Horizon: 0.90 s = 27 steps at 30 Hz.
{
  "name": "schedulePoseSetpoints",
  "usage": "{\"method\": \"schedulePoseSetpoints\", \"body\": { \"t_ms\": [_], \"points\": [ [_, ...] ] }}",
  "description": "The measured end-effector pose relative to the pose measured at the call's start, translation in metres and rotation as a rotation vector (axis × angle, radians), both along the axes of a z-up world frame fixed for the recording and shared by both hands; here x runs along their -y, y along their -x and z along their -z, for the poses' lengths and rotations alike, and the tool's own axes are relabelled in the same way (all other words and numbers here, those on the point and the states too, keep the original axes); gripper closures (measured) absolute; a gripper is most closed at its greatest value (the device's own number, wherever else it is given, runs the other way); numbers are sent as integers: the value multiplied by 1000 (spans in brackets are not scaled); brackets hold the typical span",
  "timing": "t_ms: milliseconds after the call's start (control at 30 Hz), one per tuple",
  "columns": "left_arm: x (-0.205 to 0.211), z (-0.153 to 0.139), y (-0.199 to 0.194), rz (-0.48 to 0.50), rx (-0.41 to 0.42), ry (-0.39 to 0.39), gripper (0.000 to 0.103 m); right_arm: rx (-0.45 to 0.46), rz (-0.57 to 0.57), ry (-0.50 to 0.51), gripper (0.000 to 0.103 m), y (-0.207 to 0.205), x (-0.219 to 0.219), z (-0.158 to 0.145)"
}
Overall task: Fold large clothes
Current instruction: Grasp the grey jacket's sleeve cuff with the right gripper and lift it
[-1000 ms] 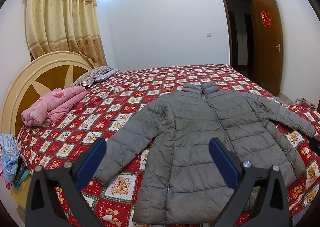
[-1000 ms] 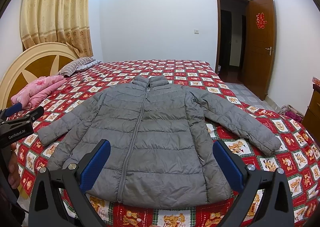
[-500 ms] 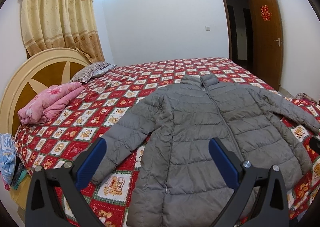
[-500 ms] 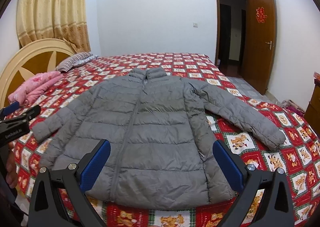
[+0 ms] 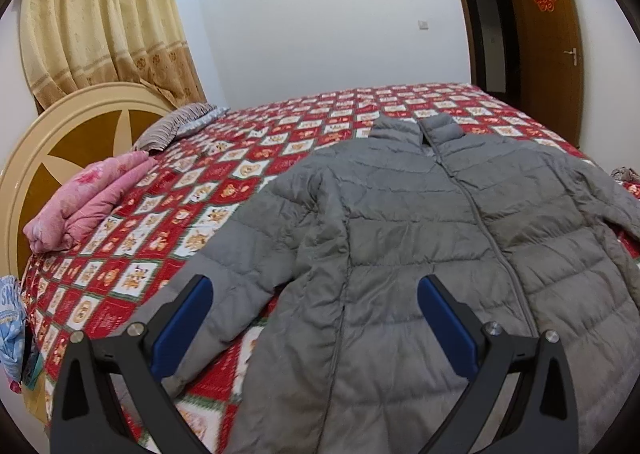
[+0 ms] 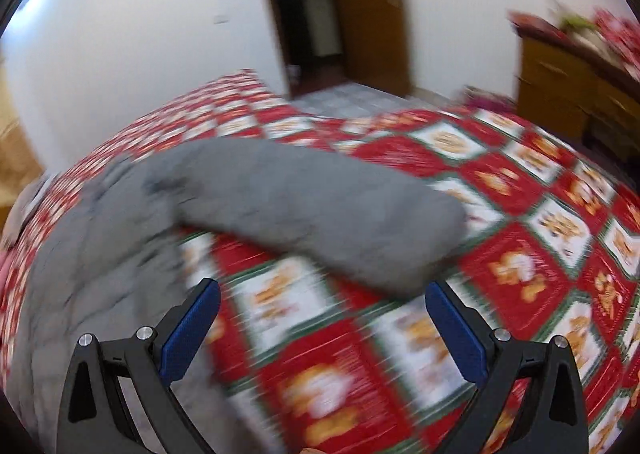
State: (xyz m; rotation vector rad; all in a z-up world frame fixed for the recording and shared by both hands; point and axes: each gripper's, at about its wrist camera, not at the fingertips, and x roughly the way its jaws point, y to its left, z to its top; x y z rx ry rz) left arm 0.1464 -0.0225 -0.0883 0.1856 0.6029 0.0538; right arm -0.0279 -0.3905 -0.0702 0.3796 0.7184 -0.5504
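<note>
A grey puffer jacket [image 5: 420, 222] lies flat, front up and zipped, on the red patterned bedspread [image 5: 248, 158], sleeves spread. My left gripper [image 5: 312, 318] is open and empty, just above the jacket's left sleeve [image 5: 244, 274] and side hem. My right gripper [image 6: 320, 322] is open and empty above the bedspread [image 6: 520, 238], close to the cuff end of the jacket's right sleeve [image 6: 320, 206]. The right wrist view is motion-blurred.
A folded pink quilt [image 5: 88, 202] and a striped pillow [image 5: 176, 126] lie by the round headboard [image 5: 52, 142]. Curtains [image 5: 104, 30] hang behind. A wooden door [image 5: 548, 46] stands open at the far right. A wooden dresser [image 6: 572, 86] stands beside the bed.
Both grippers have moved closer to the jacket. The right gripper has swung right and down toward the right sleeve's cuff; the left has dropped nearer the left sleeve.
</note>
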Motion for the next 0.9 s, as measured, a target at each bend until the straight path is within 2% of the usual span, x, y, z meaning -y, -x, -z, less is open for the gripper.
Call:
{"method": "schedulePoseSetpoints", "body": {
  "t_ms": [167,300,367,400,467,533,600,733,900],
  "points": [
    [8,13,-26,-14,-46,-13,0,-27,110,-87,1,1,53,13],
    [10,15,-40,-19,-62,-18,0,-32,128,-128,3,0,64,20],
    [10,17,-47,-15,-72,-19,0,-39,118,-151,20,-10,65,27],
    [11,18,-49,-12,-76,-24,0,-47,109,-169,33,-14,66,31],
    [6,19,-54,-14,-82,-30,0,-56,106,-191,46,-21,73,39],
    [1,20,-59,-22,-90,-30,0,-49,112,-184,68,-23,76,41],
    [-6,21,-63,-30,-99,-24,0,-36,114,-163,80,-23,78,37],
    [-24,23,-71,-54,-119,-23,0,-14,97,-84,90,-27,73,18],
    [-39,17,-74,-67,-111,-15,0,21,24,85,92,-42,42,-22]
  ]
}}
